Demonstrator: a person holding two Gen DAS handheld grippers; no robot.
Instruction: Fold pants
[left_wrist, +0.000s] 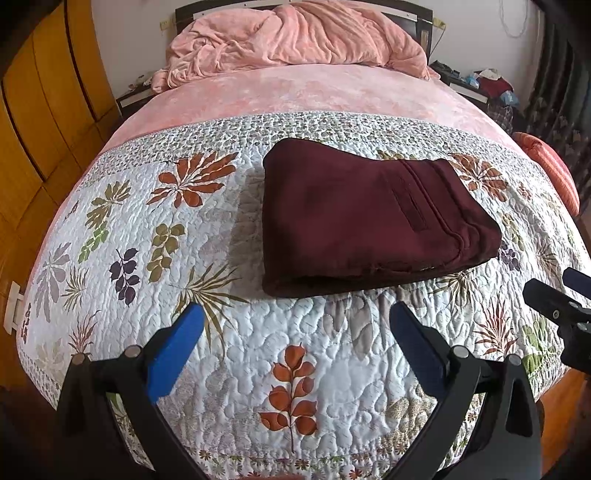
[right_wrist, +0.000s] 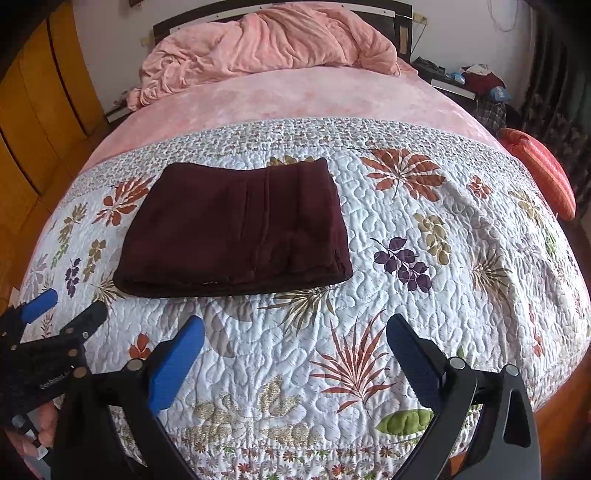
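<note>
A pair of maroon pants (left_wrist: 373, 221) is being shown lying on a quilted floral bedspread (left_wrist: 303, 354) as a compact, thick rectangular bundle, its rounded fold edge facing the cameras and a welt pocket and seams being displayed on top. The left gripper (left_wrist: 295, 332) is being held with its blue-padded fingers spread wide and empty, short of the bundle's near edge; the right gripper (right_wrist: 295, 332) is likewise being held wide apart and empty, with the bundle lying ahead and to its left. Neither tool is touching the cloth.

The folding is being judged as finished or nearly so, since layered edges are stacked evenly along the front. If anything is being called for next, it is only a light pressing or squaring of the slightly flared right corner, or a withdrawal from the bed.

The fabric is being read as a soft, heavy, matte fleece or brushed cotton, likely to hold its fold. The bedspread is puckered with stitched pebble shapes and printed with rust, olive and purple leaves; beyond it a plush pink blanket (left_wrist: 295, 92) is being seen, with a crumpled pink comforter (left_wrist: 295, 37) heaped at the headboard.
</note>
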